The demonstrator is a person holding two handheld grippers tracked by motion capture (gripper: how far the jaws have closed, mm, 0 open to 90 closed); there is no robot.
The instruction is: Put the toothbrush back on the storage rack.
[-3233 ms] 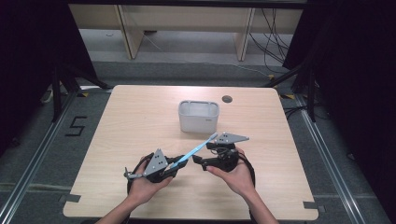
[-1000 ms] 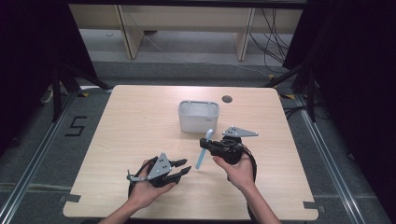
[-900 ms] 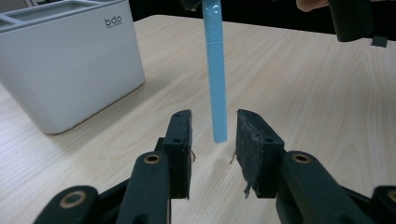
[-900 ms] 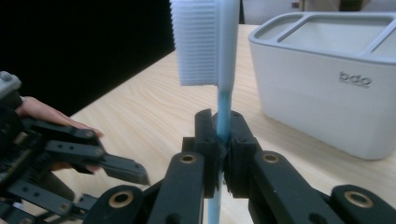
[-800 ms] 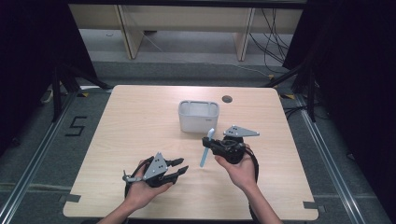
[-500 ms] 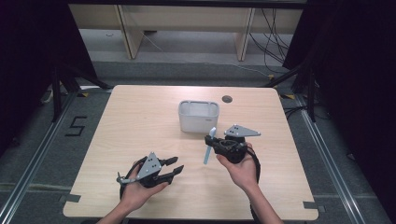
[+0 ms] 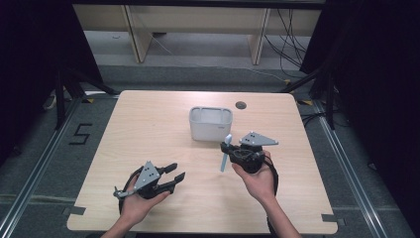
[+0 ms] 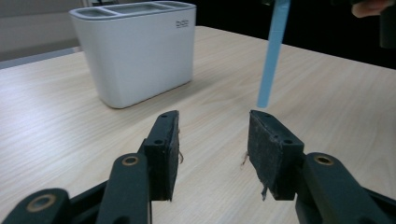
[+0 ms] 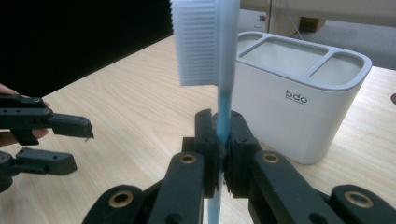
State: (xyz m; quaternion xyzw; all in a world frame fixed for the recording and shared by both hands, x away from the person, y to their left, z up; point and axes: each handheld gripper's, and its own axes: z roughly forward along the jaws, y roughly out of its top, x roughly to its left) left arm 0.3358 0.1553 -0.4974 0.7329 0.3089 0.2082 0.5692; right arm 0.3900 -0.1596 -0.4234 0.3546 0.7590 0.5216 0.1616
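Toothbrush [image 9: 223, 93]: light blue and slim, standing nearly upright in my right gripper [image 9: 219, 140], white bristle head on top and handle end hanging free above the table [image 7: 148, 129].
How it will handle: I judge it light and stiff, the smooth plastic handle apt to slip or swivel in a narrow pinch; the bristles are soft and no place to grab.
Where to hold: on the flat handle just below the head, where my jaws sit now, so the long lower end stays free to go in first.
Right gripper: jaws pressed together, pinching the handle.
Left gripper [image 8: 212, 144]: jaws spread with nothing between them; they have just been opening. It sits low over the table near me, well apart from the brush.
Holder [image 7: 211, 123]: white, with compartments in its top, standing just beyond the brush, not touching it.
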